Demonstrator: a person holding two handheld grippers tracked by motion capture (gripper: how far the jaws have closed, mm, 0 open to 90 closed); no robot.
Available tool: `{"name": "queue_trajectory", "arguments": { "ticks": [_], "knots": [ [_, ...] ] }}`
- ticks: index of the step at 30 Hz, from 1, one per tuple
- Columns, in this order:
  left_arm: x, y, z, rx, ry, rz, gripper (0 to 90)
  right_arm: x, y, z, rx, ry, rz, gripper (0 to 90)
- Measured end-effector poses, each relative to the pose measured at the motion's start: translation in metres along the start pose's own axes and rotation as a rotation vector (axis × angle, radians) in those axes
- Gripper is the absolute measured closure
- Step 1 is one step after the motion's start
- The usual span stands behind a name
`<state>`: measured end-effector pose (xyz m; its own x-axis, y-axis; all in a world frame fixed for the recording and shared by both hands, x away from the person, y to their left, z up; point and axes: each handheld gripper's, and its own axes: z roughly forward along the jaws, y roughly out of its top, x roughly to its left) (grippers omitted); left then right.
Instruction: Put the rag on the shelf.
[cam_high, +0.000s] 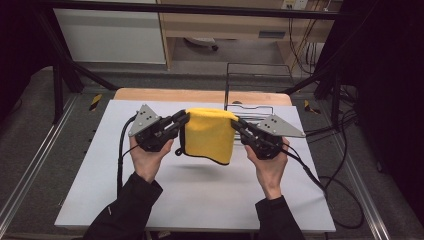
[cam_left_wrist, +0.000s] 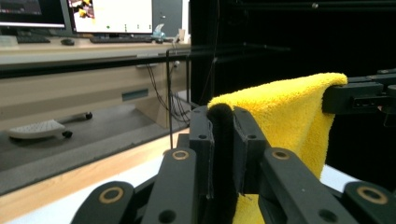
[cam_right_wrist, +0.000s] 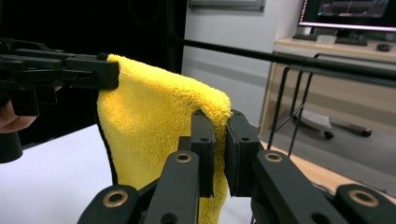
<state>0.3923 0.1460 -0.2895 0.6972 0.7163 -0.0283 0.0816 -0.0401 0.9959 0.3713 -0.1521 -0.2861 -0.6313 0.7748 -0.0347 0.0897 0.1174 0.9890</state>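
A yellow towel with a black hem (cam_high: 209, 135) hangs folded in the air above the white table top (cam_high: 200, 195), stretched between both grippers. My left gripper (cam_high: 184, 120) is shut on its upper left corner, and my right gripper (cam_high: 235, 123) is shut on its upper right corner. In the left gripper view the jaws pinch the dark hem of the towel (cam_left_wrist: 280, 107), with the right gripper (cam_left_wrist: 359, 95) clamped at the far corner. In the right gripper view the jaws squeeze the towel's (cam_right_wrist: 159, 116) fluffy edge, and the left gripper (cam_right_wrist: 100, 73) holds the opposite corner.
A black wire rack (cam_high: 257, 85) stands at the table's far right edge, just behind the towel. Cables (cam_high: 120, 150) trail from both grippers across the table. A wooden strip (cam_high: 200, 95) runs along the far edge. Black frame posts (cam_high: 60, 65) flank the table.
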Motion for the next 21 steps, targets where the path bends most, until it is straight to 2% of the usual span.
{"name": "queue_trajectory", "arguments": {
  "ticks": [8, 21],
  "knots": [
    [-0.007, 0.017, 0.013, -0.045, -0.01, 0.004, 80.0, -0.012, 0.017, -0.01, -0.054, -0.042, -0.01, 83.5],
    [-0.016, 0.044, 0.036, -0.093, -0.015, 0.03, 80.0, -0.029, 0.037, -0.02, -0.11, -0.102, -0.017, 83.5]
  ]
}}
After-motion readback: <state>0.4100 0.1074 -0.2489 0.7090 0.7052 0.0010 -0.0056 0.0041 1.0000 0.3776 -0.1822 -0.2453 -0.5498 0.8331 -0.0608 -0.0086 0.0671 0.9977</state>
